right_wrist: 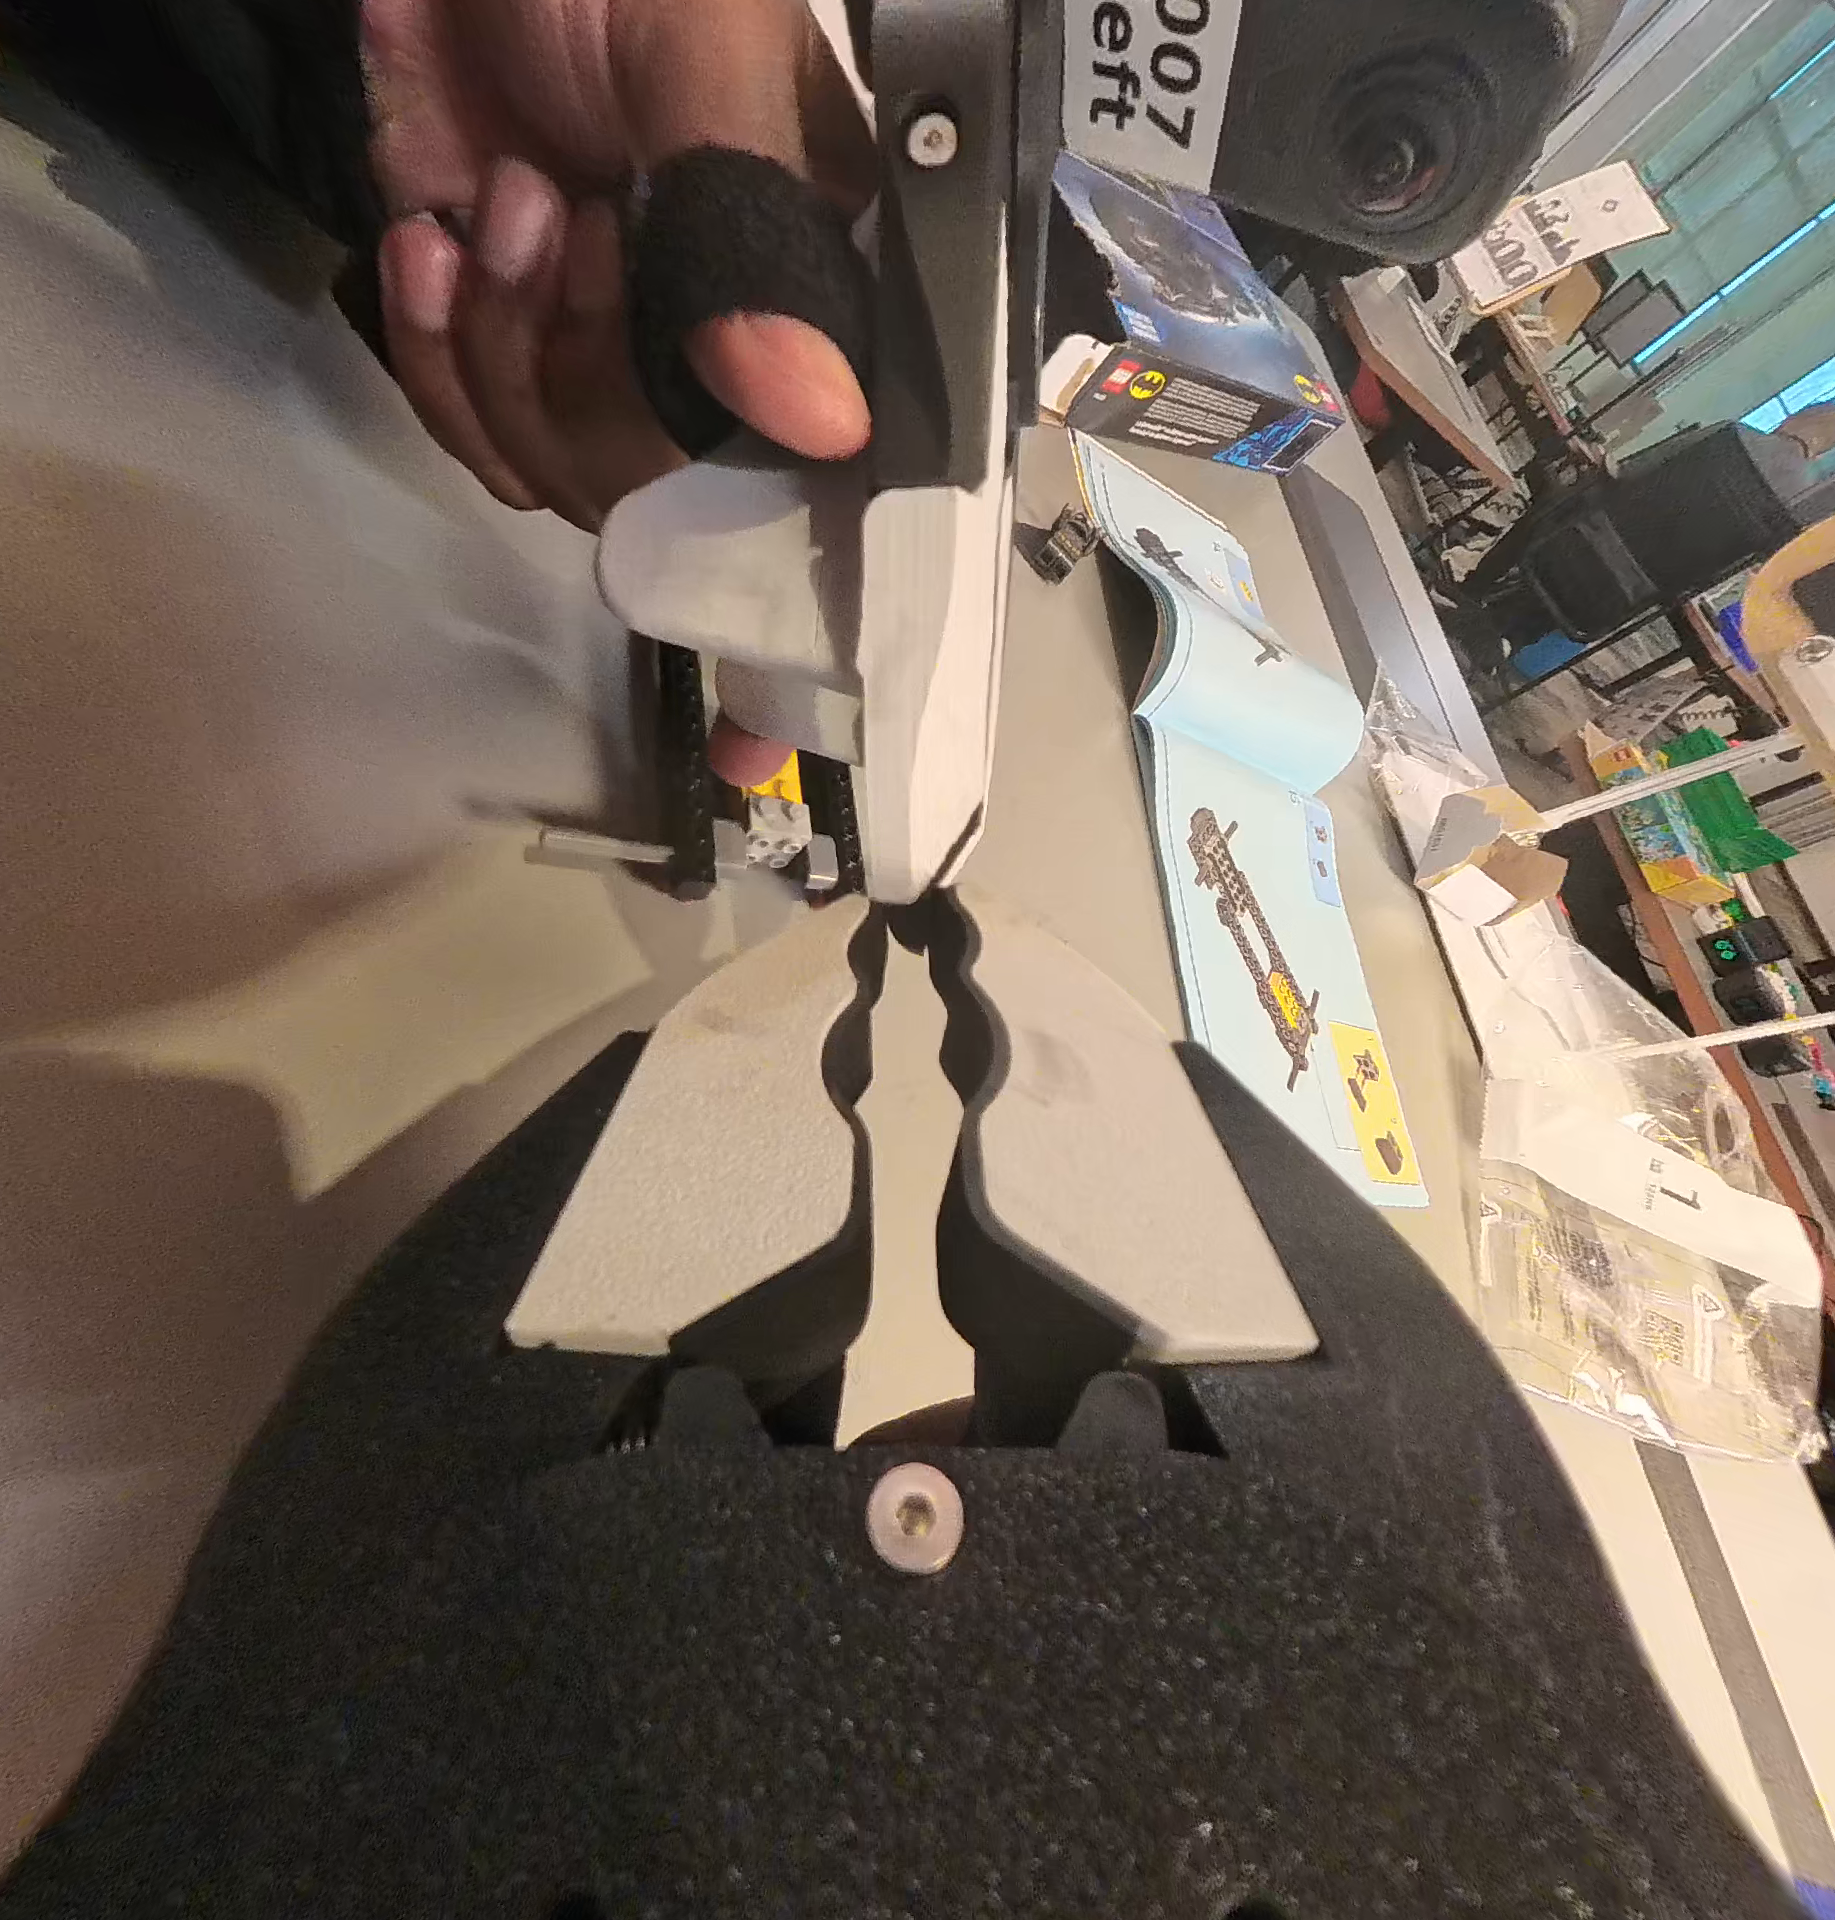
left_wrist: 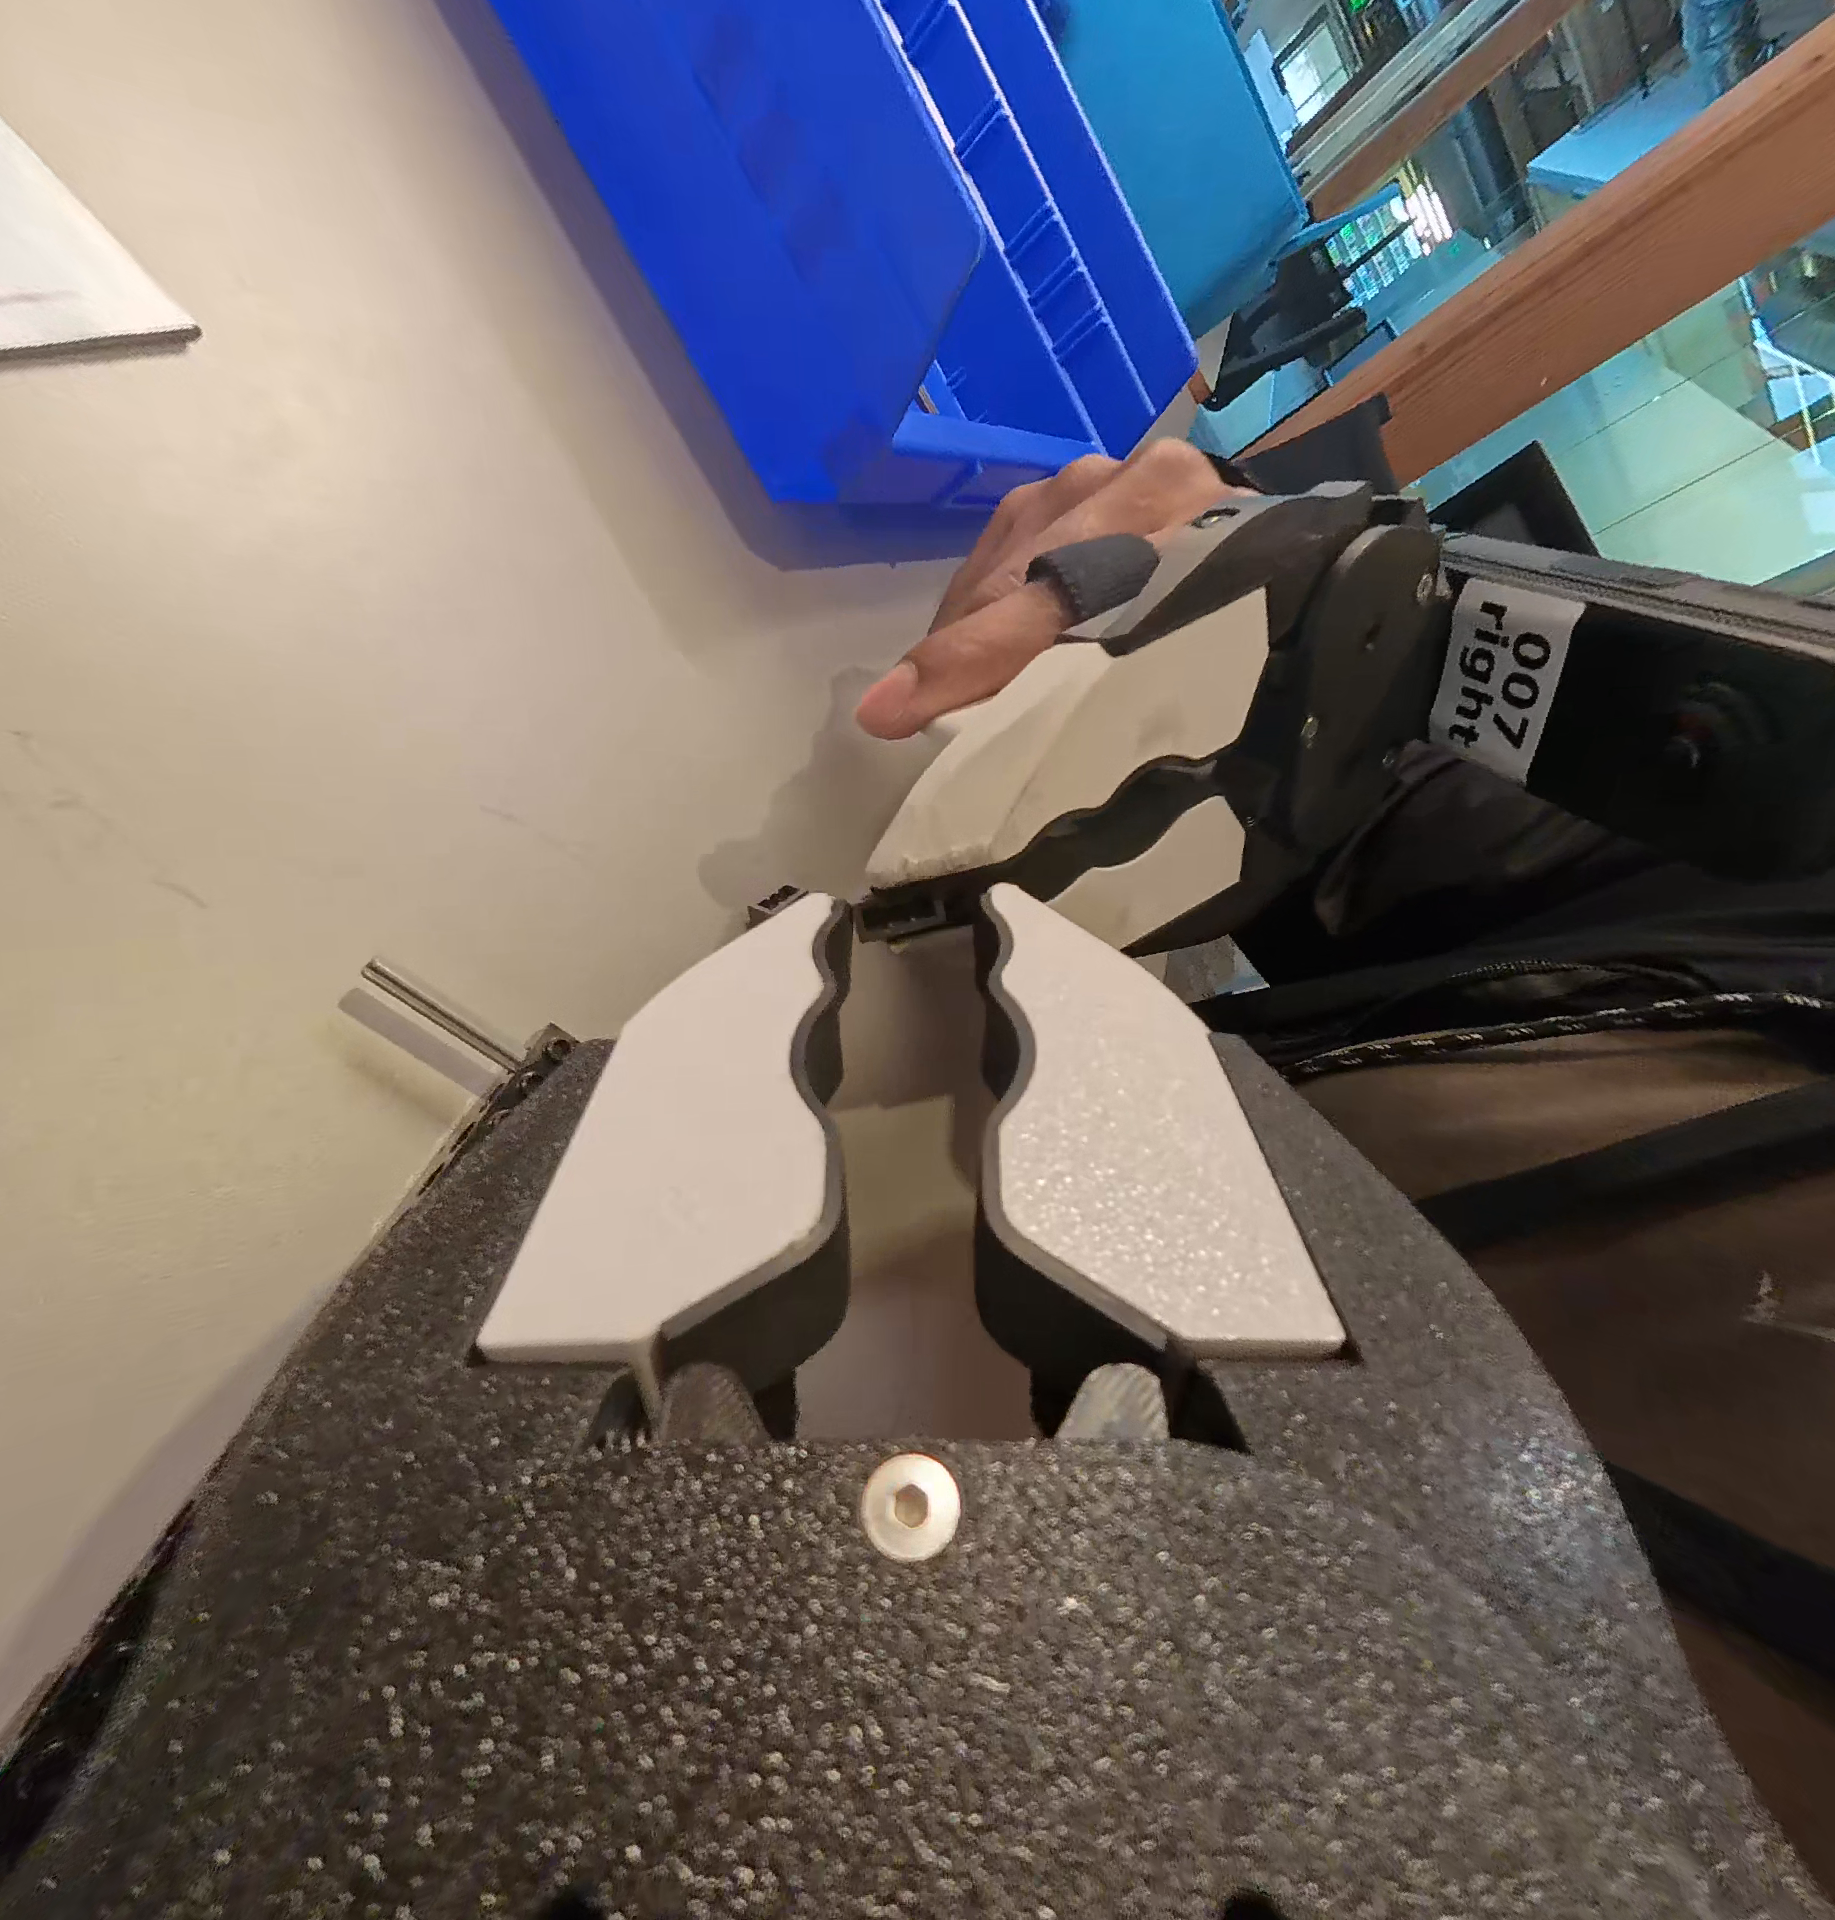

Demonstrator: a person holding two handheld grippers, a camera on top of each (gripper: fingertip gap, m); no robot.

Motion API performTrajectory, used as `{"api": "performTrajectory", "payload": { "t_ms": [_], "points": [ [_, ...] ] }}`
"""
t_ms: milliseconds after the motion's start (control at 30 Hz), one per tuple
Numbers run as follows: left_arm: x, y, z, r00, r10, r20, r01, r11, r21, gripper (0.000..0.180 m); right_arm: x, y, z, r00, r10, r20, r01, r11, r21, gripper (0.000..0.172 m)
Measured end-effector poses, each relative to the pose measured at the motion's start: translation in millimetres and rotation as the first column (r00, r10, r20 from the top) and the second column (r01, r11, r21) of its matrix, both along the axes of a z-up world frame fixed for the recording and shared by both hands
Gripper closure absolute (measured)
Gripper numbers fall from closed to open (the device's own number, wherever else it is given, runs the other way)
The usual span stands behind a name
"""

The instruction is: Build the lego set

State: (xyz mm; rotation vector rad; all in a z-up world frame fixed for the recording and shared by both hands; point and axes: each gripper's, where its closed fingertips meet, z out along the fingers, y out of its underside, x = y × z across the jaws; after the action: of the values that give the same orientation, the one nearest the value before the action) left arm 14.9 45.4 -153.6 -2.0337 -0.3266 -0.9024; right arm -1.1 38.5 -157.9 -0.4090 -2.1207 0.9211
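Left tool [left_wrist: 913, 920] spread beside black brick [left_wrist: 900, 918]; right tool [right_wrist: 908, 920] pinches it (tips only).

Desk [right_wrist: 1079, 665]: pale beige top.
Left side: blue plastic bin [left_wrist: 788, 239]; white sheet [left_wrist: 30, 260].
Middle: black, grey and yellow brick model [right_wrist: 757, 831].
Right side: open booklet [right_wrist: 1266, 831]; dark box [right_wrist: 1204, 410]; clear plastic bags [right_wrist: 1640, 1226].

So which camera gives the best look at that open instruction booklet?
The right wrist view: the light blue booklet lies open on the table beside the hand-held grippers, its printed diagrams visible. The left wrist view does not show it, only the table and blue bins.
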Motion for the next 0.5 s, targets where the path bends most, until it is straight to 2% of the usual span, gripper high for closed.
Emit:
{"api": "performTrajectory", "payload": {
  "t_ms": [333,500],
  "points": [
    [-1.0,0.5,-0.2,0.999,0.025,0.036,-0.025,1.0,-0.001,0.157,0.5,-1.3,2.4,1.0,0.005,-0.02,-0.005,1.0,0.008,0.164],
    [-0.6,1.1,2.6,0.998,0.024,0.054,-0.026,0.999,0.033,0.164,0.6,-0.9,5.0,1.0,0.004,-0.027,-0.005,1.0,-0.015,0.164]
  ]
}}
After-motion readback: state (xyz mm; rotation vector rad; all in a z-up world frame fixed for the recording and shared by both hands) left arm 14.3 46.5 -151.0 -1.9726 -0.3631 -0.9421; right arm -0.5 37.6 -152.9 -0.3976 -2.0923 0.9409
